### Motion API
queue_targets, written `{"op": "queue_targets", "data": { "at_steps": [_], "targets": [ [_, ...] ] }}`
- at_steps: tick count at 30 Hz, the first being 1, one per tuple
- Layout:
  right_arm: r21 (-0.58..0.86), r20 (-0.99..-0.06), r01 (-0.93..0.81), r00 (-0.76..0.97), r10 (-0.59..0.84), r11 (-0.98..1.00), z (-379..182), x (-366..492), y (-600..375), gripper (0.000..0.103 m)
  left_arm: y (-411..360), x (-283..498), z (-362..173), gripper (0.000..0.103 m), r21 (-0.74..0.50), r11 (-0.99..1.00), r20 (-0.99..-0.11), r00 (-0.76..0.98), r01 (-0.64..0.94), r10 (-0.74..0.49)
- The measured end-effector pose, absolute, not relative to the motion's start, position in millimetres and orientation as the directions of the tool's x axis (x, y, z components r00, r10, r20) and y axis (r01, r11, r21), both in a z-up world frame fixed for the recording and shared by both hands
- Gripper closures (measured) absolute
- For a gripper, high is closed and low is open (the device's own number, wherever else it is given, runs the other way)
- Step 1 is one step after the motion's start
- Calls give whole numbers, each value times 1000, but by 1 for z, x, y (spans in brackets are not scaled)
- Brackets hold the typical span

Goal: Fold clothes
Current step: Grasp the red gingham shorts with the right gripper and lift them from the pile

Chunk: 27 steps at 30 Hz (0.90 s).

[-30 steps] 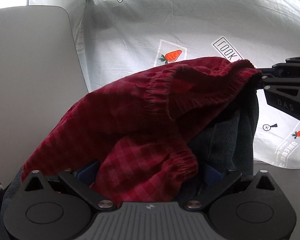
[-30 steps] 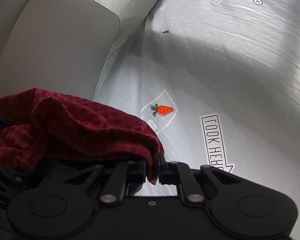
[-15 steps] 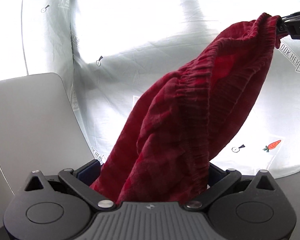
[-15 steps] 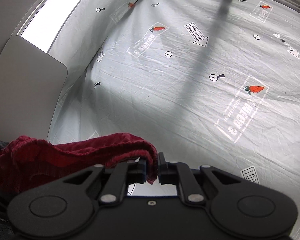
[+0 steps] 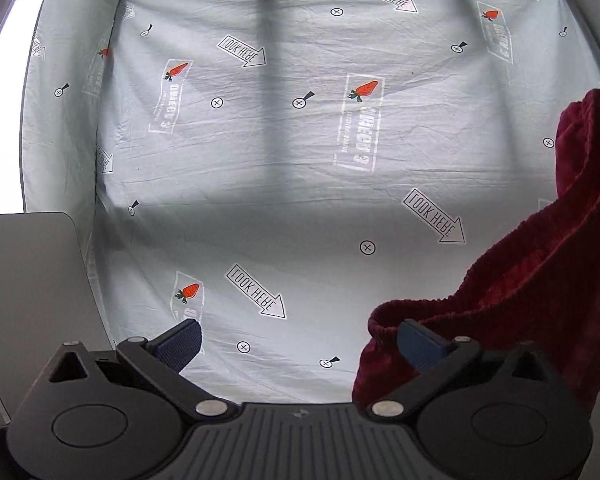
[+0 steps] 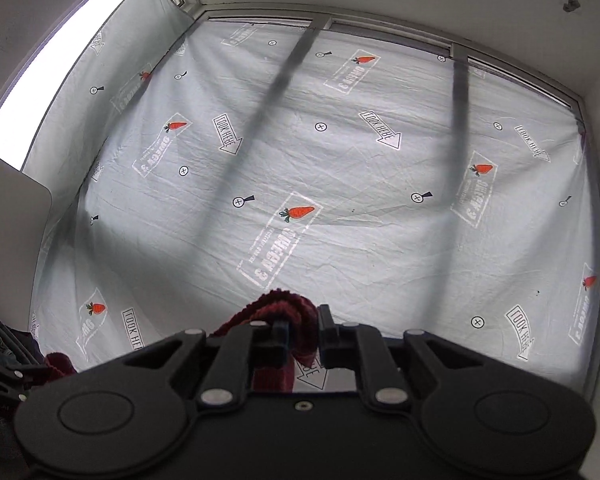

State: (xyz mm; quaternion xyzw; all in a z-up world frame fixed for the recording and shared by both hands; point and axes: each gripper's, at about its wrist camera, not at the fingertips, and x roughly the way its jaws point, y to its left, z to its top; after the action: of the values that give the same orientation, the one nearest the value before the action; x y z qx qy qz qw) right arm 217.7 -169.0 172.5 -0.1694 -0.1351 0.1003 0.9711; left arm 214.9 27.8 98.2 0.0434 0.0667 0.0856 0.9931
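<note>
The limp, light red garment point(image 5: 532, 280) is pinched at its elastic hem by the right gripper point(image 6: 302, 334), merely draped over one pad of the spread-jawed left gripper point(image 5: 300, 344).

Daylight backlights the sheet point(image 5: 300, 184); window-bar shadows streak it, glare blows out upper left of the grippers, fisheye bends edges.

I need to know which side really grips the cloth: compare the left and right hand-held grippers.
The left hand-held gripper stands wide open; the right hand-held gripper is nearly closed, pinching the fabric. On the left, the red garment only drapes over one finger, with bare printed sheet between the fingers; on the right, a bunched fold sits clamped between them. Both are black, and both touch the same garment.
</note>
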Motion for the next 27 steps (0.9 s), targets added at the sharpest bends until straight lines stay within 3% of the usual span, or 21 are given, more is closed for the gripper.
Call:
{"op": "queue_targets", "data": {
  "at_steps": [9,15,18,22,27],
  "targets": [
    [-443,119,-72,983,138,894,137,164,-259,90,-92,173,24,0,-165,955,-357,888,247,-292],
    [-453,93,26,996,18,891,132,143,-304,90,-146,134,2,0,-289,850,-391,756,440,-524],
    [-427,80,57,996,-25,902,132,139,-322,90,-161,125,-1,0,-251,840,-406,735,482,-543],
    [-402,83,57,996,-25,914,133,133,-333,90,-178,133,-5,1,-110,901,-434,795,419,-423],
    [-402,97,40,995,-1,915,133,129,-335,90,-178,155,-5,23,-59,926,-447,819,373,-359]
  ]
}}
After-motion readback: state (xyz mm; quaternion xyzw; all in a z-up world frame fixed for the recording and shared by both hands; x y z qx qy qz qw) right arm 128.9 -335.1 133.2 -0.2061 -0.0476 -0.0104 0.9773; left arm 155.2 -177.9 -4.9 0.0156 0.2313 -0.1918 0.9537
